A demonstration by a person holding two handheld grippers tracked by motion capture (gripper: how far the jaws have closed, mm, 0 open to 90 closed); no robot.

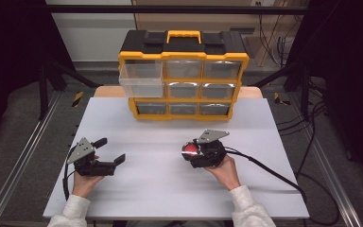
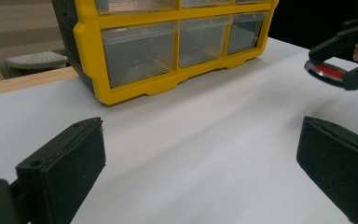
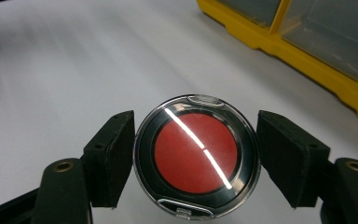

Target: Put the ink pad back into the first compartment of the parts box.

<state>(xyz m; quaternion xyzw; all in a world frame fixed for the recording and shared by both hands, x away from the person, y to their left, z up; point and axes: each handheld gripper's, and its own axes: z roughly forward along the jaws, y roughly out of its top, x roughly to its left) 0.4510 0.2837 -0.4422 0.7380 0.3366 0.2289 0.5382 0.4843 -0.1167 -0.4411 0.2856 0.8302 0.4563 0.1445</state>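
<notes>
Two hand-held grippers rest low over the white table (image 1: 170, 184), one in each of the person's hands. At the left, the left hand-held gripper (image 1: 109, 150) sits near the table's left edge, its grey three-cornered plate on top and its cable looping back toward the sleeve. Its black jaws are spread wide with bare table between them; the left gripper view confirms this, with one pad (image 2: 67, 161) at the lower left and the other at the far right of that view, nothing between.

Toward the middle, at the back of the table, stands a yellow-and-black drawer organiser (image 1: 183, 75) with a yellow carry handle and three rows of clear plastic drawers. The top-left drawer (image 1: 141, 79) is pulled out and juts over the organiser's left side; the other drawers are pushed in.

At the right, the right hand-held gripper (image 1: 187, 151) is held in front of the organiser, well apart from it. Its jaws pinch a round compact case (image 3: 196, 156) with a clear lid, a black ring and a red centre. The left pad touches the case's rim; the right pad sits just beside the opposite rim, and contact there cannot be confirmed. A cable trails off to the right.
</notes>
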